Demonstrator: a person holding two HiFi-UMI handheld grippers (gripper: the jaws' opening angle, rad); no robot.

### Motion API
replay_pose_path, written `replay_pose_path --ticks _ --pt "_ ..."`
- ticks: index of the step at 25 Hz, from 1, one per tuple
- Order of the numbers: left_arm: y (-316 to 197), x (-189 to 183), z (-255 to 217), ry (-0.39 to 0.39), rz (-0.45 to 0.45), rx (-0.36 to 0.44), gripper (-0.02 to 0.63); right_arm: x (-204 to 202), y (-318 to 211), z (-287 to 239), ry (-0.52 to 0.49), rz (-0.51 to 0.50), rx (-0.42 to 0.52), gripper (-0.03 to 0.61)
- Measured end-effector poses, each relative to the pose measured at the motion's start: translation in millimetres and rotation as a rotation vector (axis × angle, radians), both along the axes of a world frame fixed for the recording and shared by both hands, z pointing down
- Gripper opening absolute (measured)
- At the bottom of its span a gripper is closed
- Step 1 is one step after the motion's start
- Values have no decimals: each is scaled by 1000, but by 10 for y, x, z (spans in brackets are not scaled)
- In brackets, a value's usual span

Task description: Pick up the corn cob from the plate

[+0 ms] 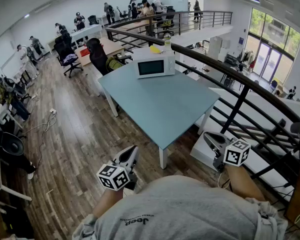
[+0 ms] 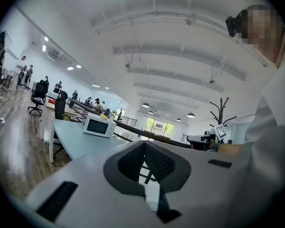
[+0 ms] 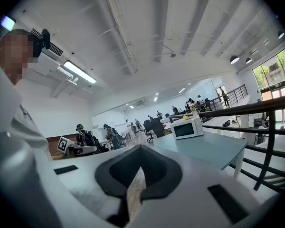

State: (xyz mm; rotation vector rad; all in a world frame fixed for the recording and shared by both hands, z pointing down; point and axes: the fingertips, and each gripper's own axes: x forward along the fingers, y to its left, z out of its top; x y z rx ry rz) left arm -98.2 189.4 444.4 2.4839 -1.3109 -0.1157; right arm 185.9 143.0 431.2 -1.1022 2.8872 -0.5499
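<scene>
Grey shirt (image 1: 180,209), foreground. Next out: left tool (image 1: 133,150) and right tool (image 1: 208,136), both closed tight, empty, short of the desk (image 1: 160,109). Desk carries a microwave (image 1: 152,66). I find no corn cob or plate in any view, so bearing, axis and nearer arm stay undetermined.

Pale blue table (image 1: 165,109), white microwave (image 1: 154,65), brown wood-grain floor (image 1: 75,144), black railing (image 1: 235,109)

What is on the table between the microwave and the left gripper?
Nothing. The head view shows the table bare from the microwave to the corner nearest the left gripper.
</scene>
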Motion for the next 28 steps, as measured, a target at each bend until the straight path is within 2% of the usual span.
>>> replay_pose_path --ticks 14,18,28 --pt "-83 206 -41 -8 -1 4 11 199 -87 -17 -12 -12 0 14" --pt "-93 312 -54 -7 -4 10 11 296 -113 -21 -28 -20 -20 14" --pt "-17 712 -41 -10 -28 8 10 622 -70 -40 -25 -68 4 14"
